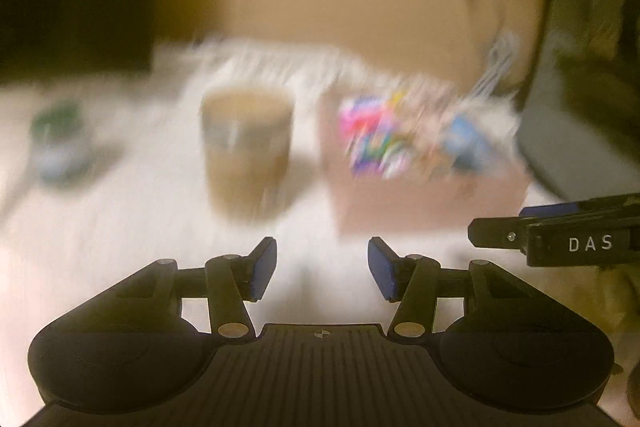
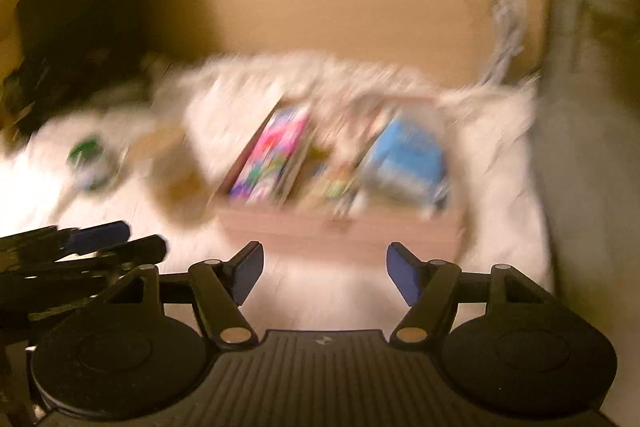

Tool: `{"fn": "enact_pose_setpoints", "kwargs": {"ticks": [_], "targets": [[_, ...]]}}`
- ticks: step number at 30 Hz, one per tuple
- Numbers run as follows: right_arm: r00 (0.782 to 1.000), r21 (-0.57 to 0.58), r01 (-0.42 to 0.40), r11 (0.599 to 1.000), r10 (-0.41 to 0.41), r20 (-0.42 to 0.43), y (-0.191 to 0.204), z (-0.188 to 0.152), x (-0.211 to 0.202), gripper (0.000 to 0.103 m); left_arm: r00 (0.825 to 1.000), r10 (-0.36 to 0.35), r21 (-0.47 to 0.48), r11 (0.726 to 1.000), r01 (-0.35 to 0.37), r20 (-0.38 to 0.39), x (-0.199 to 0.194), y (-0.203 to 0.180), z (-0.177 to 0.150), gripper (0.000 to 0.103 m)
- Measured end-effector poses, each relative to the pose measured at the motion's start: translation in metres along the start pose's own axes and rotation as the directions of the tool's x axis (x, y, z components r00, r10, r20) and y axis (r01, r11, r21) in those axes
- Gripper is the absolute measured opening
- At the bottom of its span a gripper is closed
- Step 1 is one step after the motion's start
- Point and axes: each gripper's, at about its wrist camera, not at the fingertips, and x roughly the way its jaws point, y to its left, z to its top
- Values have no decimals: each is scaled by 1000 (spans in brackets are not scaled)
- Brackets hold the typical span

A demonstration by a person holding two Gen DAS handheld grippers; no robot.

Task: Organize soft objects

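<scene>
Both views are motion-blurred. A shallow pinkish-brown box (image 2: 340, 227) sits on a white fluffy cloth (image 2: 496, 163). In it lie a pink multicoloured soft item (image 2: 276, 155) and a light blue one (image 2: 408, 155). The box (image 1: 424, 199), the pink item (image 1: 368, 131) and the blue item (image 1: 464, 143) also show in the left wrist view. My left gripper (image 1: 322, 269) is open and empty above the cloth, short of the box. My right gripper (image 2: 324, 273) is open and empty just in front of the box. The right gripper's body shows at the right edge of the left wrist view (image 1: 560, 243).
A tan cup (image 1: 246, 151) stands left of the box, and a green-topped small jar (image 1: 58, 143) farther left. Both show in the right wrist view, the cup (image 2: 180, 183) and the jar (image 2: 90, 163). A dark screen (image 1: 592, 59) stands at right. White cables (image 1: 496, 67) hang behind.
</scene>
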Motion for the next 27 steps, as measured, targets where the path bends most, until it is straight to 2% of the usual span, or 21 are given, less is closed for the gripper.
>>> {"fn": "enact_pose_setpoints", "kwargs": {"ticks": [3, 5, 6, 8, 10, 12, 13, 20, 27], "targets": [[998, -29, -16, 999, 14, -66, 5, -18, 22, 69, 999, 50, 5, 999, -50, -11, 12, -9, -22, 56], [997, -32, -10, 999, 8, -74, 3, -27, 35, 69, 997, 71, 3, 997, -71, -13, 18, -13, -31, 56], [997, -31, -6, 1000, 4, -78, 1, -31, 41, 72, 997, 76, -2, 997, -76, -14, 19, -13, -34, 57], [1000, -75, 5, 997, -6, -17, 1, -43, 42, 82, 995, 97, 22, 995, -97, 9, 17, -18, -39, 54], [1000, -146, 30, 989, -29, 7, 7, -54, 40, 83, 994, 110, 25, 994, -111, 6, 18, -19, -37, 53], [998, -125, 65, 990, -65, 2, 5, -55, 39, 100, 993, 115, 8, 993, -115, 1, 18, -19, -36, 53], [997, -100, 76, 992, -77, -9, 2, -54, 42, 103, 993, 118, -4, 993, -118, -1, 16, -22, -39, 53], [993, -73, 114, 991, -113, 12, -2, -60, 37, 103, 986, 165, -10, 986, -165, 3, 9, -30, -48, 50], [997, -107, 75, 991, -71, 40, -8, -64, 35, 103, 981, 195, -26, 980, -195, 3, 7, -35, -50, 50]]}}
